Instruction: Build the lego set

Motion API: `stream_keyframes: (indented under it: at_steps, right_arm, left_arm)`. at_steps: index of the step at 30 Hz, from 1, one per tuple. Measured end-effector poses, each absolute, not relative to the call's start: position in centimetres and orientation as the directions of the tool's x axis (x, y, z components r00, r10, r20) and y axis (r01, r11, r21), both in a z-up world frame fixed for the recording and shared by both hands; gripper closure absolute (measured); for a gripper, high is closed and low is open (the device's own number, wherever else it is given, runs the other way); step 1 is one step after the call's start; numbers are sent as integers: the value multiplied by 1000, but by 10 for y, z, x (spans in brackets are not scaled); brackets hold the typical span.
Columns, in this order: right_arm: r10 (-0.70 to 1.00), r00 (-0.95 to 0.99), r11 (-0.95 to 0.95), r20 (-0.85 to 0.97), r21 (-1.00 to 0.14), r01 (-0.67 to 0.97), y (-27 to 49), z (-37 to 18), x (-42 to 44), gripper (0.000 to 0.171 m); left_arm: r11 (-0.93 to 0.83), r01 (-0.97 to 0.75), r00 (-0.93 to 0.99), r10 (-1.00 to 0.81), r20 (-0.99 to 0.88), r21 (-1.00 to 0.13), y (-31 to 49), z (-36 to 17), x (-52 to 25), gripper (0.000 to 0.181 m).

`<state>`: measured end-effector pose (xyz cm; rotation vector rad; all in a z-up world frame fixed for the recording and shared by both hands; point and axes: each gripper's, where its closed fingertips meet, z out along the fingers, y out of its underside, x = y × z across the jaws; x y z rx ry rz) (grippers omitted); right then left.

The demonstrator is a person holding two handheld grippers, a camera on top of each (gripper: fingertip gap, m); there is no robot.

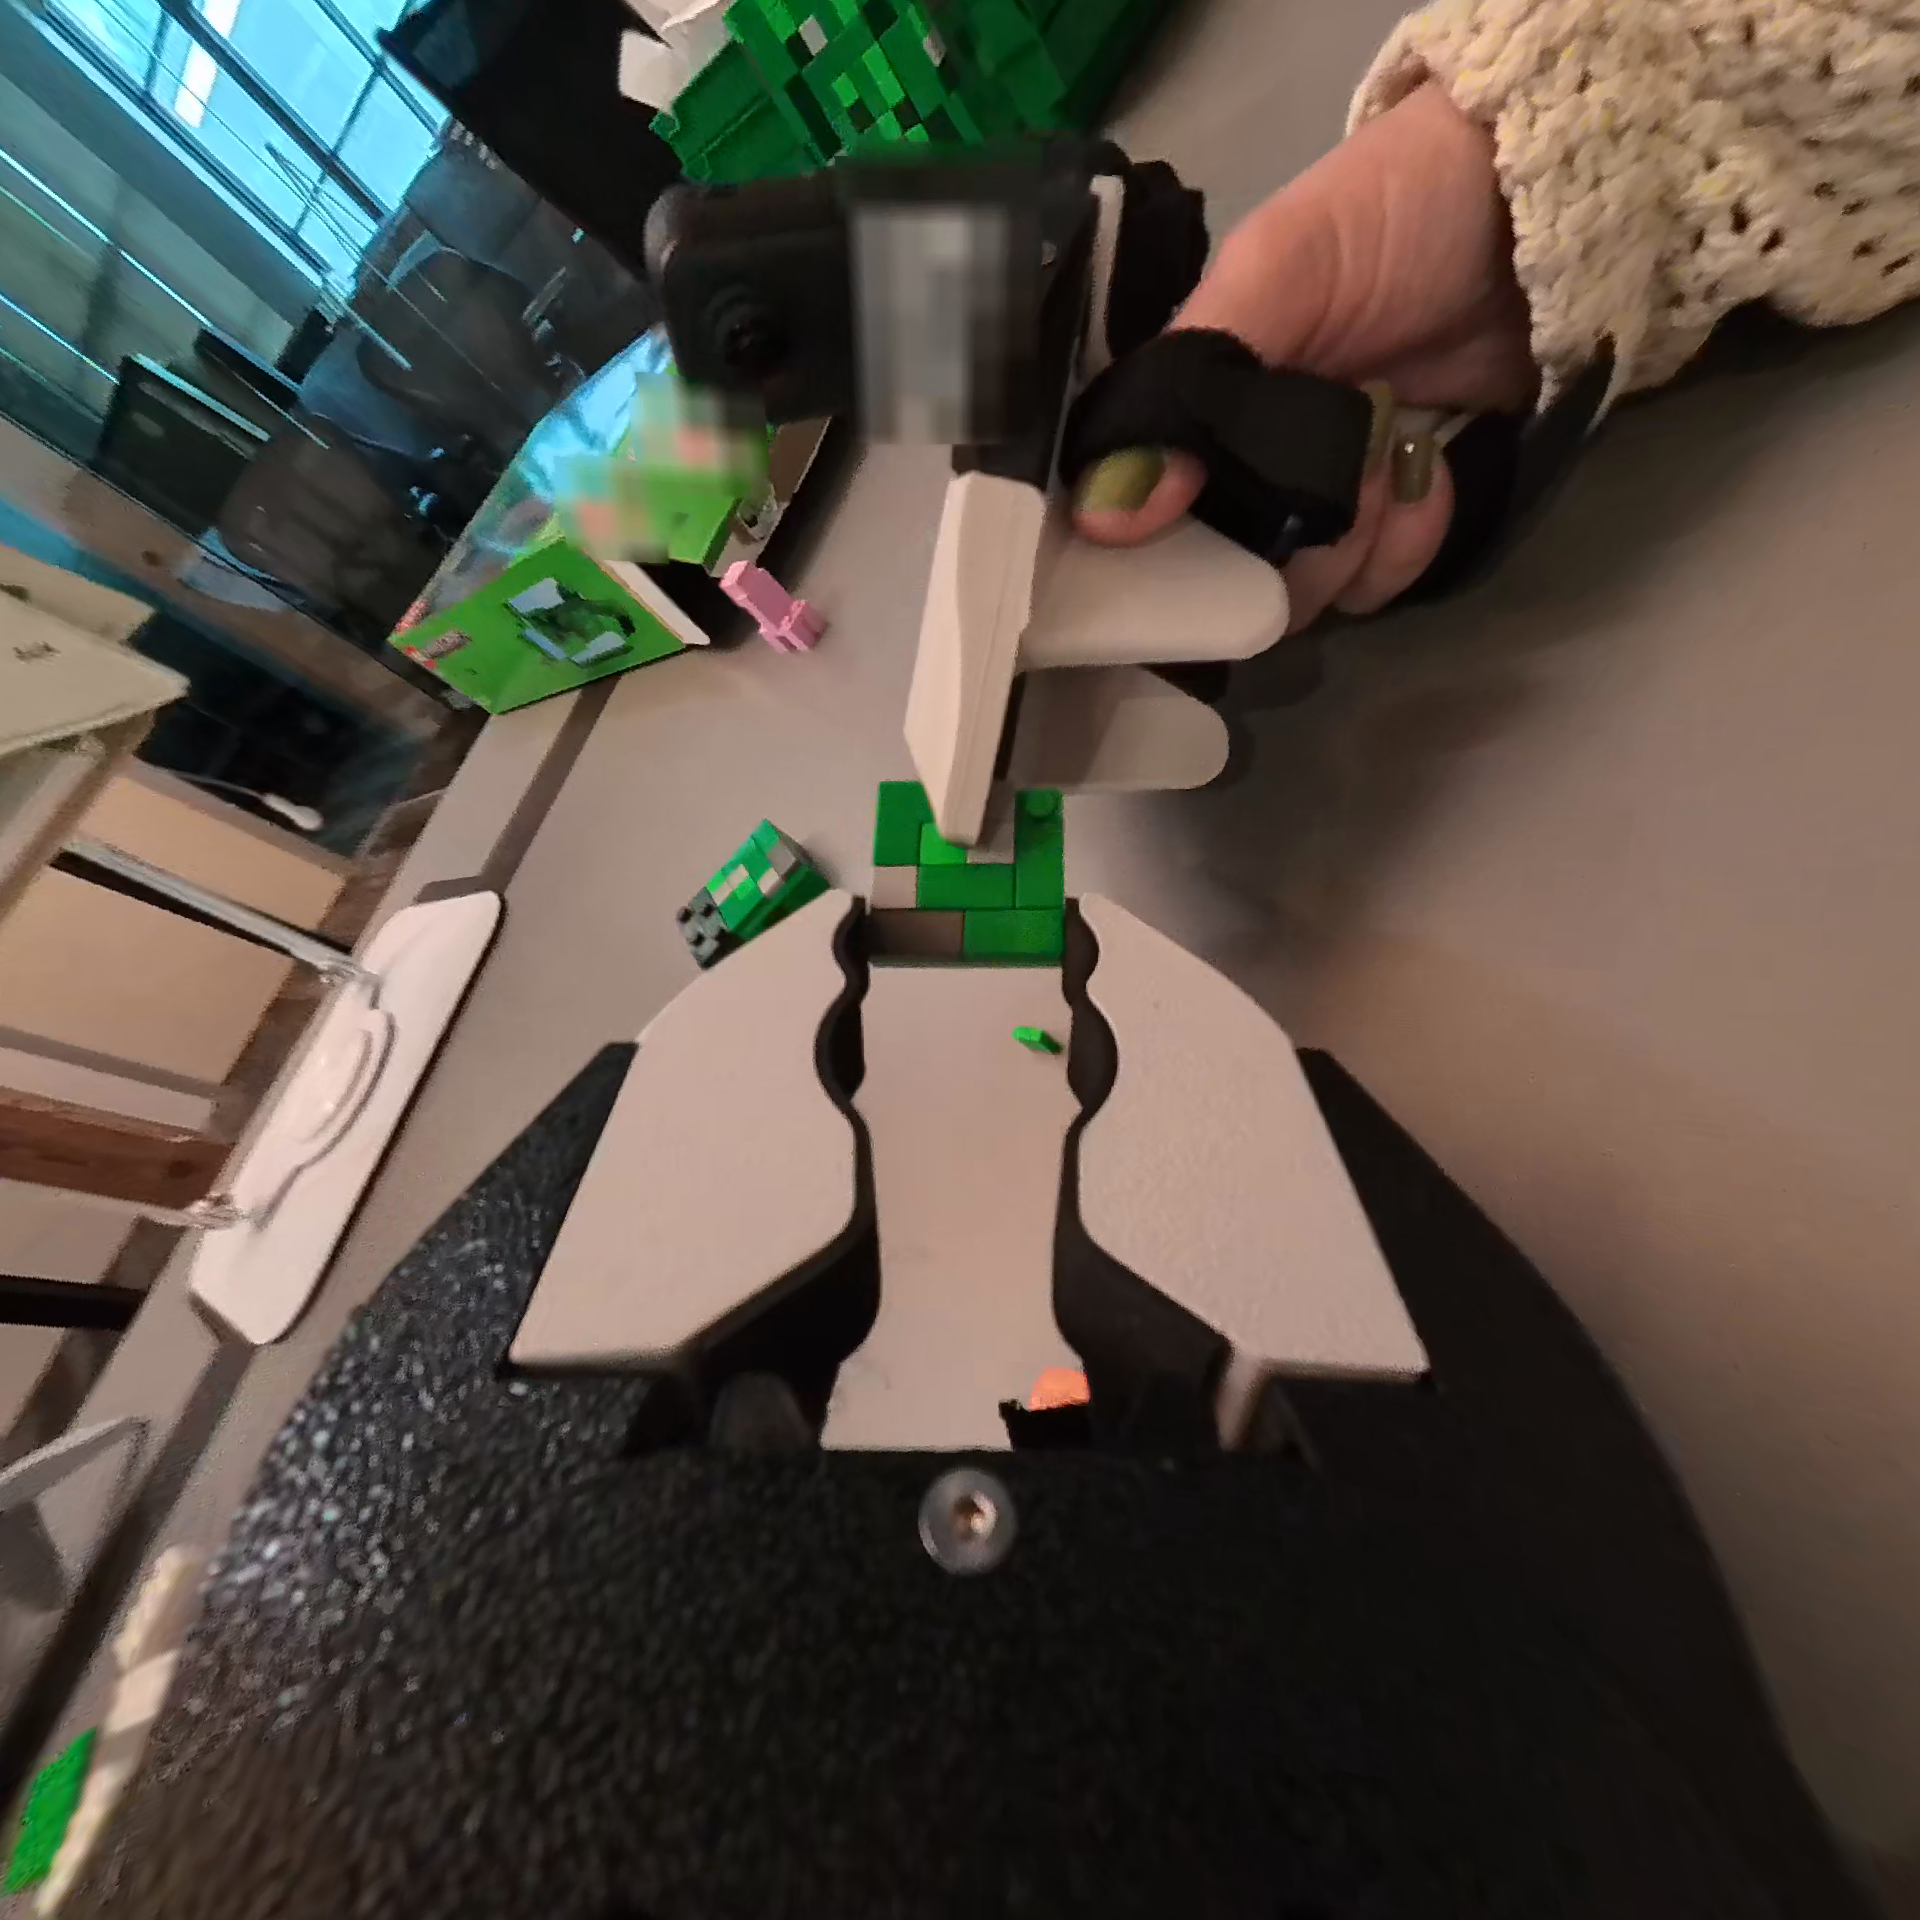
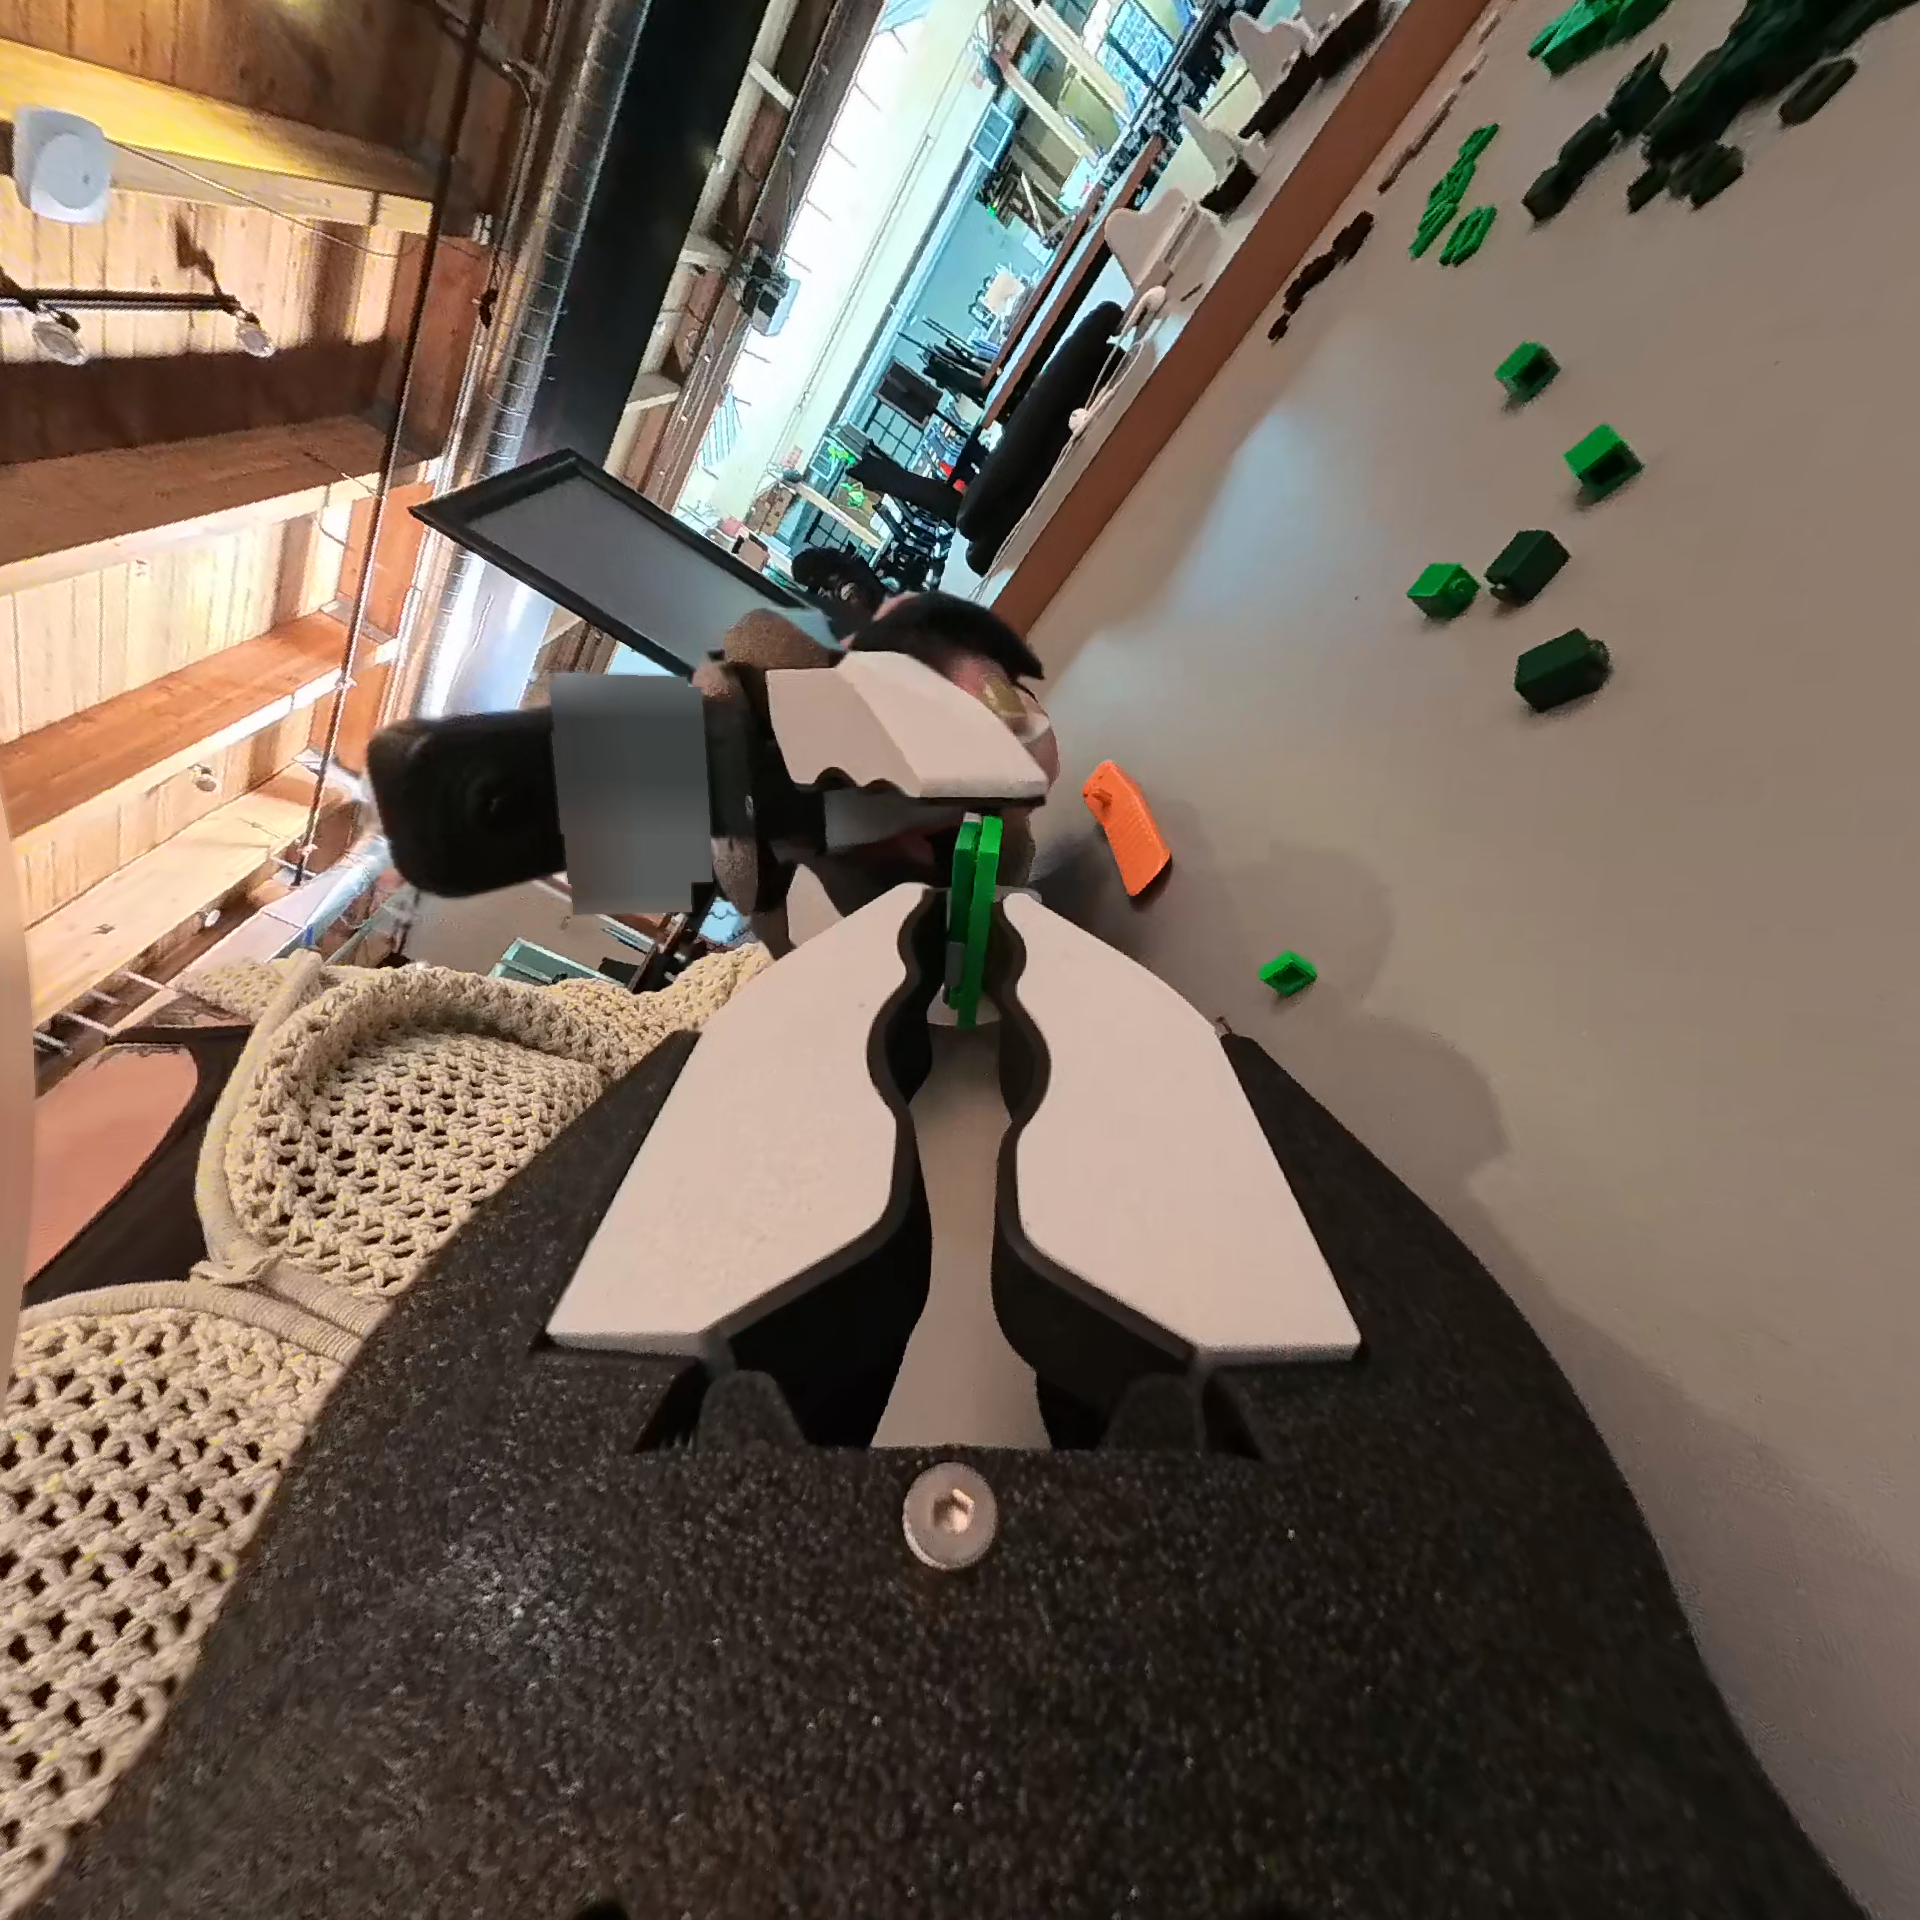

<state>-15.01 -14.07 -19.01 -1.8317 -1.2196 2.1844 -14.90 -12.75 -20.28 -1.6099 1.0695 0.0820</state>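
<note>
A flat green panel of Lego plates (image 1: 987,894), with a grey and a dark tile at its lower left, is held in the air between both grippers. My left gripper (image 1: 966,925) is shut on the panel's near edge, one fingertip on each side. My right gripper (image 1: 997,821) comes down from above in a person's hand and pinches the panel's far edge. In the right wrist view the panel (image 2: 971,925) shows edge-on between the fingertips of my right gripper (image 2: 964,909), with the left gripper (image 2: 987,810) just beyond it.
On the grey table lie a small green and black assembly (image 1: 753,894), a tiny green piece (image 1: 1036,1039), a pink figure (image 1: 784,613), a green box (image 1: 540,634) and a large green build (image 1: 862,83). An orange tool (image 2: 1127,831) and loose green bricks (image 2: 1558,670) lie to the right. Both grippers' tips are close together, under 4 cm apart.
</note>
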Motion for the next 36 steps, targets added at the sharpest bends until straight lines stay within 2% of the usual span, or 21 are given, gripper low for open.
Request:
stream_keyframes:
  at_steps: [1,3,6,9,12,17,23,26,30,33,36]
  right_arm:
    - [508,-305,-684,-806,-592,425,-141,-190,-150,163]
    - [556,-339,-665,-759,-651,366,-141,-183,-148,149]
    - [638,-413,-623,-649,-751,218,-142,-165,-138,146]
    - [788,-325,-535,-522,-843,56,-128,-158,-135,145]
    - [902,-169,-403,-398,-915,5,-115,-161,-138,147]
    - [933,-71,-350,-354,-935,61,-112,-170,-145,148]
    - [985,17,-172,-172,-969,180,-121,-184,-153,151]
    - [990,-54,-106,-128,-949,296,-132,-198,-160,154]
    - [976,-112,-118,-187,-886,449,-129,-219,-162,150]
    - [983,-157,-10,-95,-883,469,-122,-223,-161,152]
    - [977,-211,104,-23,-813,573,-118,-243,-159,153]
  left_arm:
    - [42,-651,597,-590,-544,-758,-127,-203,-151,146]
    - [-11,-646,636,-561,-530,-763,-124,-204,-165,146]
    - [-126,-606,724,-497,-479,-785,-119,-209,-198,146]
    - [-239,-496,818,-451,-357,-835,-116,-216,-227,146]
    - [-276,-395,882,-383,-276,-876,-113,-212,-245,146]
    - [-306,-371,896,-365,-252,-877,-112,-217,-247,146]
    - [-326,-496,844,-399,-359,-805,-110,-234,-236,146]
    - [-338,-503,836,-425,-347,-796,-110,-238,-229,146]
    - [-334,-509,832,-428,-354,-793,-108,-239,-228,146]
    - [-331,-514,826,-439,-353,-792,-109,-239,-226,146]
    - [-328,-521,818,-455,-351,-788,-108,-240,-223,146]
